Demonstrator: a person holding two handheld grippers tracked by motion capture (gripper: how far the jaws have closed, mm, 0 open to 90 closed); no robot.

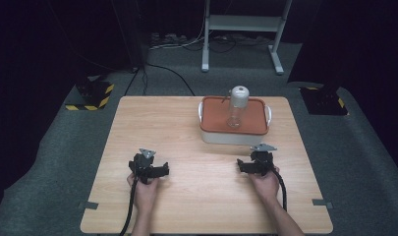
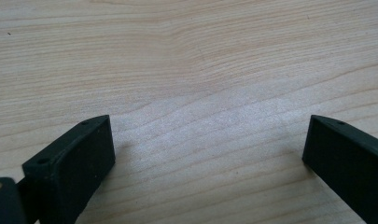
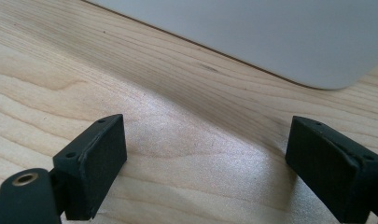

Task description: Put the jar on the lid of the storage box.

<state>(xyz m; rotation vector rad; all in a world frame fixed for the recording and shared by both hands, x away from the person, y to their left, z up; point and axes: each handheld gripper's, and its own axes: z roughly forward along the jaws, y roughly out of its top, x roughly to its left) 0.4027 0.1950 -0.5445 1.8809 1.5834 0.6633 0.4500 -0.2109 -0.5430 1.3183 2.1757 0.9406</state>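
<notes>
**Inspector:** Your left gripper (image 1: 148,166) rests low over the table (image 1: 196,196) near its front left. In the left gripper view its jaws stand spread wide, with bare wood grain between them and nothing pinched.

**Operator:** And the right one?

**Inspector:** Your right gripper (image 1: 258,162) sits on the right side of the table, just in front of the white container (image 1: 231,136). Its jaws are likewise spread apart, pinching nothing. In the right gripper view the container's white wall (image 3: 270,37) runs across the top of the picture, near the jaws but apart from them.

**Operator:** Where is the bottle?

**Inspector:** The clear bottle (image 1: 236,109) stands upright on the orange lid (image 1: 213,118) of that container, toward the back of the table and right of centre. Its pale cap (image 1: 240,92) is on. Neither of your grippers touches it; the right one is the nearer, the left well apart.

**Operator:** Any markings to record?

**Inspector:** No brand, label or writing can be read on the bottle, the lid, the container or your grippers; at this size, small print cannot be told. Beyond the table, two black-and-yellow striped floor plates (image 1: 91,96) lie on the grey carpet, one at either side.
</notes>
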